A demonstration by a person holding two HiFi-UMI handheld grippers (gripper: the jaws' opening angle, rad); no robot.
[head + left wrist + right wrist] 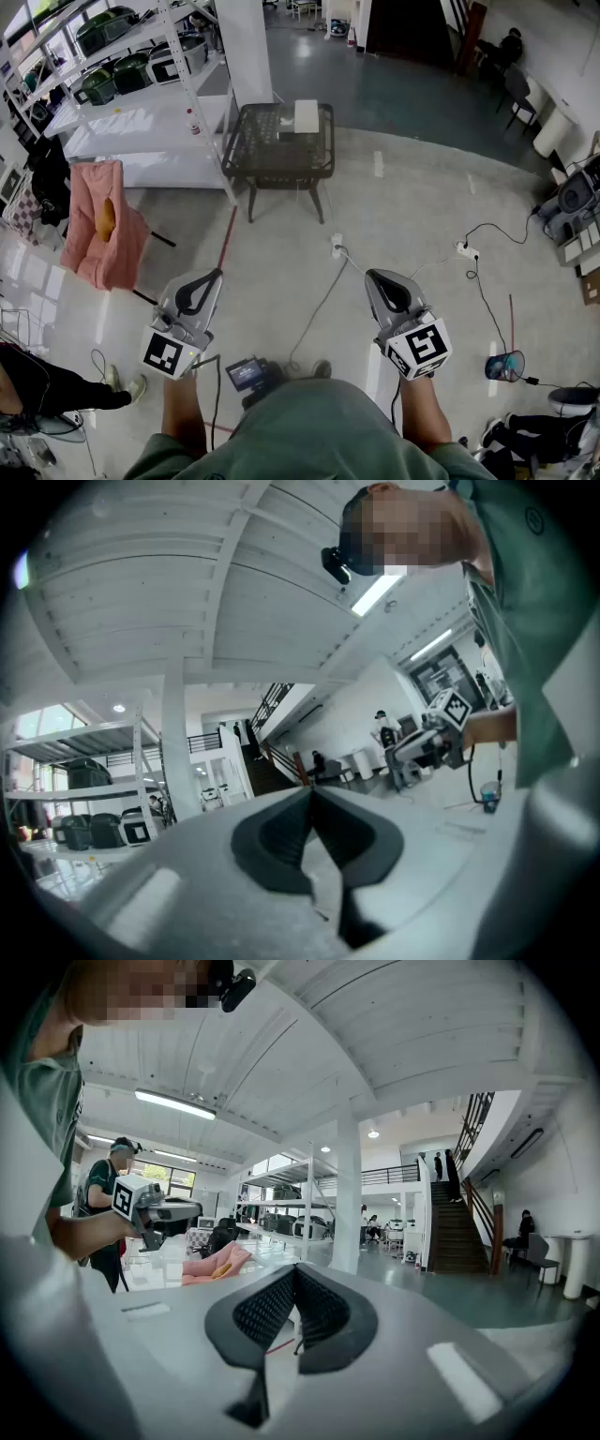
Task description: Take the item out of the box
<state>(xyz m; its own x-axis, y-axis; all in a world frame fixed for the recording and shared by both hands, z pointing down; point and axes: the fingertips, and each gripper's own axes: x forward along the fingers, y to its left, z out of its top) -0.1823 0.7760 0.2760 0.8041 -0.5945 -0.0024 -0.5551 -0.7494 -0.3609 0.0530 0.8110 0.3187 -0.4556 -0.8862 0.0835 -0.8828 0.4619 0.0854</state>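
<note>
A white box (pixel 307 115) sits on a black mesh table (pixel 272 155) far ahead on the floor. Its contents are too small to make out. I hold both grippers level at waist height, well short of the table. My left gripper (pixel 208 277) has its jaws together with nothing between them; in its own view the dark pads (pixel 281 841) meet at the tip. My right gripper (pixel 375 278) is also shut and empty, its ribbed pads (pixel 323 1312) touching. Each gripper view shows the other gripper out to the side, the right gripper (pixel 405 754) and the left gripper (pixel 187 1211).
White shelving (pixel 141 103) with dark pots stands at the left beside a white column (pixel 246 47). A pink draped seat (pixel 98 225) is at the left. Cables and a socket strip (pixel 336 246) lie on the floor between me and the table. People stand at both lower edges.
</note>
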